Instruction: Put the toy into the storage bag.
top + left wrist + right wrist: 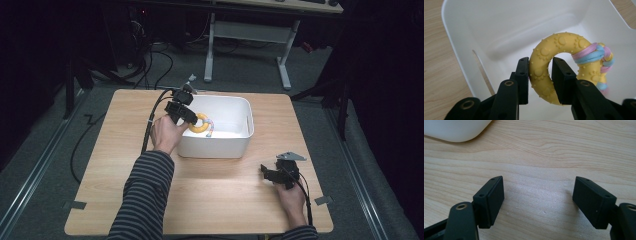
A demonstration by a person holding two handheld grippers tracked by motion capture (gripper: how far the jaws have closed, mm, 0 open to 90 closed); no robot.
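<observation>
A yellow knobbly ring toy (544,72) with pink and blue cord (589,53) wound around one side hangs over the white bin (456,50). My left gripper (540,80) is shut on the ring's band, one jaw outside it and one through its hole. From above, the ring (200,123) is held inside the bin (235,147) near its left wall, with the left gripper (189,119) over that rim. My right gripper (266,174) rests low over the bare wood at the front right, and its jaws (537,202) stand wide open with nothing between them.
The wooden table (120,180) has bare room on the left and along the front. A corner of the white bin (454,130) lies beyond the right gripper. A cable (150,125) trails from the left gripper off the table's left side. A desk frame (250,35) stands behind the table.
</observation>
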